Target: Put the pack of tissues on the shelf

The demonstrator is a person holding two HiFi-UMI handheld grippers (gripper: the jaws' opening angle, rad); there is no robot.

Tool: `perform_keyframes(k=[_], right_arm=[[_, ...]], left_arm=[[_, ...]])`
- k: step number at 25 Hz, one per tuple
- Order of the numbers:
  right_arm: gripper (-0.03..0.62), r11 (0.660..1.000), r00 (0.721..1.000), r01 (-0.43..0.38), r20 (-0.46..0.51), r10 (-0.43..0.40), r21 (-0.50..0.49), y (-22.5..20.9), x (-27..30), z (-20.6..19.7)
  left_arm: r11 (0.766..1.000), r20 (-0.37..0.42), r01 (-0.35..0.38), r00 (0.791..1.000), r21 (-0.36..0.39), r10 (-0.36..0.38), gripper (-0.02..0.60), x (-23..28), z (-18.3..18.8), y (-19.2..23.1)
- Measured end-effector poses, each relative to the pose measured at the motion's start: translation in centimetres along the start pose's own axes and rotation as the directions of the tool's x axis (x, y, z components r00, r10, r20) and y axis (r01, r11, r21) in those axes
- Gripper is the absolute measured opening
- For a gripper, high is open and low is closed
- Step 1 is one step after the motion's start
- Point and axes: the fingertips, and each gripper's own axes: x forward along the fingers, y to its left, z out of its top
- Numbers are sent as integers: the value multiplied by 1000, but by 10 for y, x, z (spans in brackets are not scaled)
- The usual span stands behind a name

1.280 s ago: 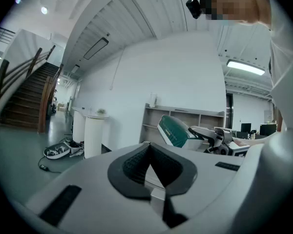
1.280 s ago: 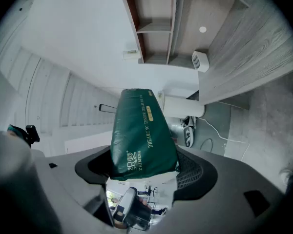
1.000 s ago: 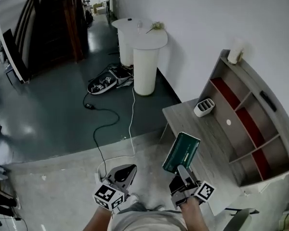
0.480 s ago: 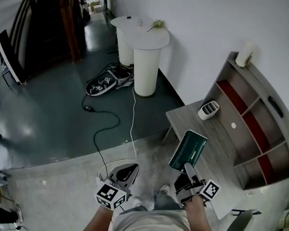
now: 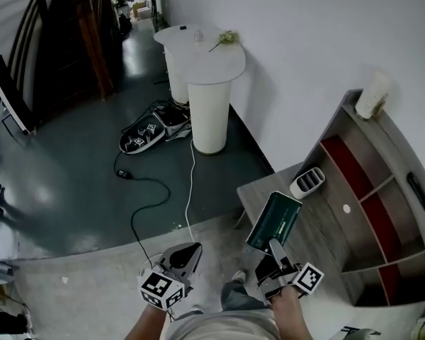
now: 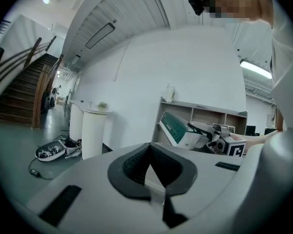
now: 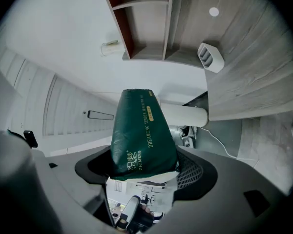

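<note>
Left gripper with jaws clenched on nothing; one dark green soft pack of tissues with pale lettering, grasped at its lower end by the right gripper, well apart from the one shelf

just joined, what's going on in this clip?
A person is working with a gripper in each hand. The right gripper is clamped on one end of a dark green pack of tissues, held in the air by the near edge of the wooden desk. The left gripper is shut and empty. The shelf stands at the back of the desk, and the pack is not on it yet.
</note>
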Motion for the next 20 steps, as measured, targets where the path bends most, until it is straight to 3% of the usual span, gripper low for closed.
perform_keyframes(k=[9,20], right_arm=[[393,1000,1000,-13,3,13,6,-13,47,108],[393,999,995,8,103,-12,43,-31,44,183]], left_arm=[[1000,3,2,1000,10,-2,15,122,35,2],[998,-44,62,997,31,-61,15,199,45,-15]])
